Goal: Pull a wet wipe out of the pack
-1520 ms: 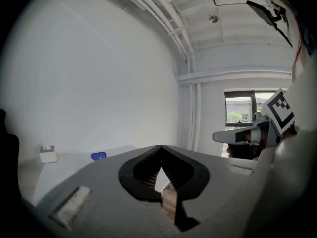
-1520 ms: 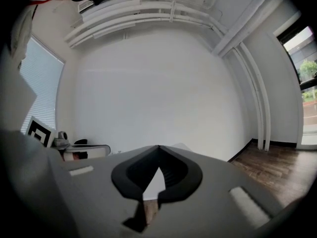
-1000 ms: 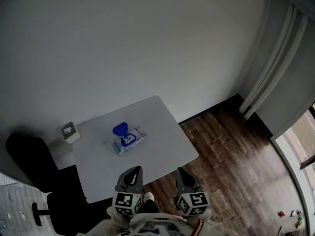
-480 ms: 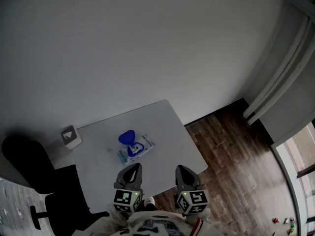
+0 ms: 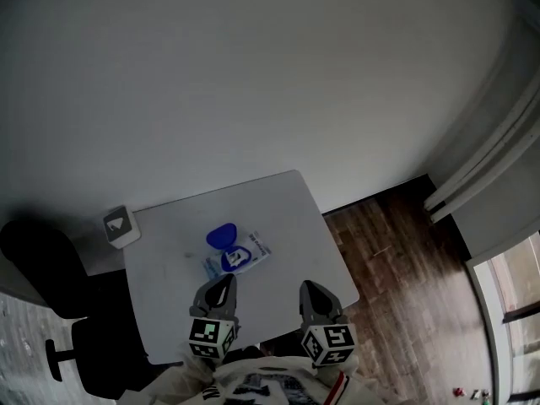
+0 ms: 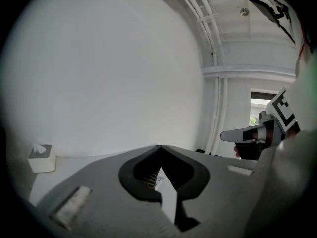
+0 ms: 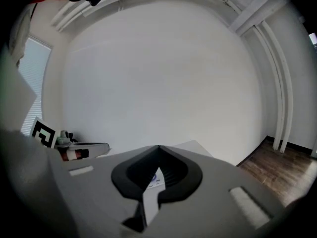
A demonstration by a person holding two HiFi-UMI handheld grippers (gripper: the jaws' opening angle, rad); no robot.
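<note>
The wet wipe pack [image 5: 239, 258] lies near the middle of the white table [image 5: 295, 218], with its blue lid [image 5: 221, 236] flipped open toward the wall. Both grippers hang side by side over the table's near edge, pointing at the pack and well short of it. My left gripper [image 5: 225, 282] has its jaws met at the tips, with nothing held. My right gripper [image 5: 308, 287] is likewise shut and empty. In the right gripper view a bit of the pack [image 7: 155, 178] shows through the hole behind the closed jaws.
A small white box [image 5: 121, 226] sits at the table's far left corner. A black office chair [image 5: 42, 264] stands left of the table. The white wall is behind, and dark wood floor [image 5: 396, 251] lies to the right.
Both grippers have moved forward together and now reach over the table's near edge. The pack lies closer to them. Both stay shut.
</note>
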